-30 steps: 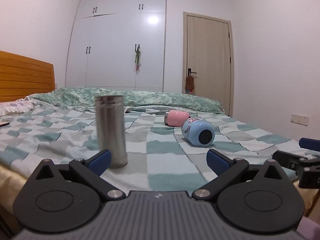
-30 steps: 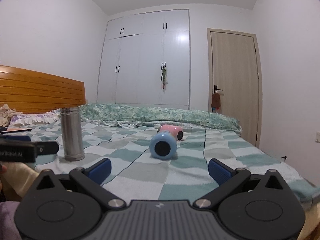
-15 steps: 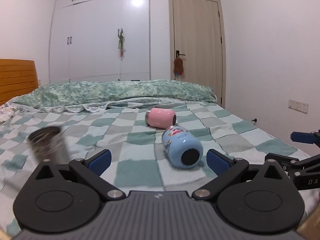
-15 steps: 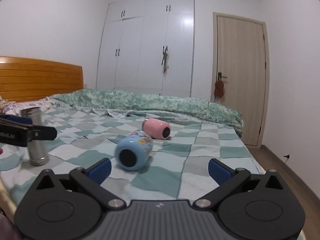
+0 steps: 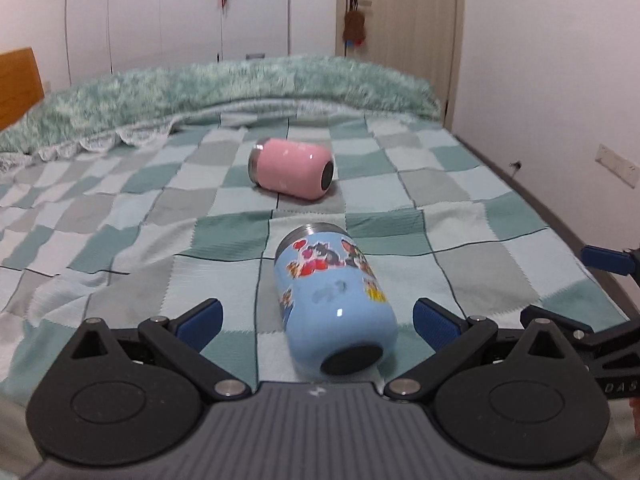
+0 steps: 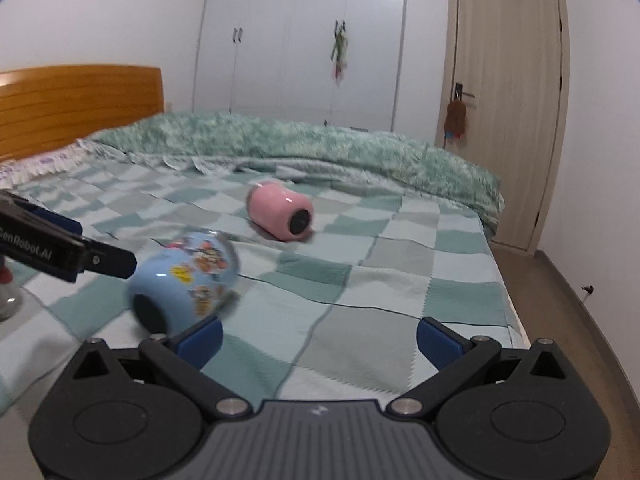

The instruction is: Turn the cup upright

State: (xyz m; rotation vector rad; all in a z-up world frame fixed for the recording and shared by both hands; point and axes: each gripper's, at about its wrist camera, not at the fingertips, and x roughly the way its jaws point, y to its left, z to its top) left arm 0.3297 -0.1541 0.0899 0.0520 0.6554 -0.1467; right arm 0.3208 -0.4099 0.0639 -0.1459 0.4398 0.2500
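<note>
left tool [image 5: 316,318]: wide open around the blue cup [image 5: 334,304], holds nothing
right tool [image 6: 318,338]: wide open, empty
blue cup: on its side on the bed [image 5: 120,216], base toward left tool
risk: cup rolls on the soft blanket, squirts out
pink cup [image 5: 291,168]: lying farther back

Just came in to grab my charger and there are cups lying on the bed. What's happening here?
A person is holding a two-finger gripper in each hand, working on standing the cups up. The blue cartoon cup lies on its side on the checked blanket, its base toward the left gripper, whose open fingers sit on either side of it without touching. The right gripper is open and empty beside it. The pink cup lies on its side farther back. Nothing is gripped yet.
</note>
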